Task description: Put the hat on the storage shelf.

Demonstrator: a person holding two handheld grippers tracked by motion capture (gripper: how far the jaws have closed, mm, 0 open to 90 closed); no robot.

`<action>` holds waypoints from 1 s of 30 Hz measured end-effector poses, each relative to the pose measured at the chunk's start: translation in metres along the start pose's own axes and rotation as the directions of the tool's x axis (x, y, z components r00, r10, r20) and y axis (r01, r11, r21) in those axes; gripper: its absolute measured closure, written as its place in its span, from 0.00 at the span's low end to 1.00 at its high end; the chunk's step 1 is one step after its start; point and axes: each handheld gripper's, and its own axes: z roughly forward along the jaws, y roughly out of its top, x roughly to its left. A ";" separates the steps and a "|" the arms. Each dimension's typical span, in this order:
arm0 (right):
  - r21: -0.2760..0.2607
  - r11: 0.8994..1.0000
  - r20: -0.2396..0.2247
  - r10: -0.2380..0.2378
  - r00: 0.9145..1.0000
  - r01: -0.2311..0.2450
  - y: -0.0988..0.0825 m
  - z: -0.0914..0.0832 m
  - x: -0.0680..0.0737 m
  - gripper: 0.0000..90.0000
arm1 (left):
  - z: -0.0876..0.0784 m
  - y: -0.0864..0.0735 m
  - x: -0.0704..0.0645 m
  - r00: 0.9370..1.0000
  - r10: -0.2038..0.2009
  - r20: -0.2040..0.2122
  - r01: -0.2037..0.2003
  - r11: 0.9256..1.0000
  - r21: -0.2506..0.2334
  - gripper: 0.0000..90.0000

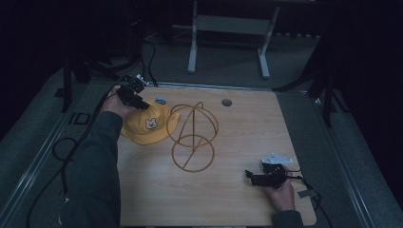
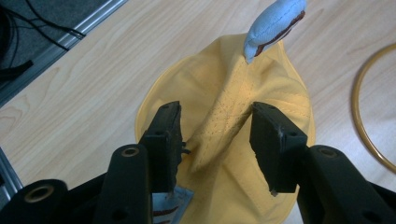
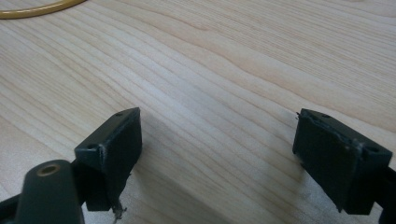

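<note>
Jaws parted, the left gripper straddles a yellow hat's raised fold; closing off-centre could miss it. Right gripper gapes empty.

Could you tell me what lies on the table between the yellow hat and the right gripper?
The wire hat stand lies between the yellow hat and the right gripper, as the high view shows.

Dim room; grey carpeted floor around the pale wooden desk; beyond its far edge, a white metal frame.
</note>
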 end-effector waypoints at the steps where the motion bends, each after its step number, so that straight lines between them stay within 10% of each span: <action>1: 0.000 1.000 0.000 0.000 1.000 0.000 0.000 0.000 0.000 0.17 | 0.002 0.001 0.000 1.000 0.003 0.006 -0.003 1.000 0.008 0.57; 30: 0.000 1.000 0.000 0.000 1.000 0.000 0.000 0.000 0.000 0.17 | 0.004 -0.001 -0.009 0.999 0.042 0.001 -0.042 0.997 0.065 0.88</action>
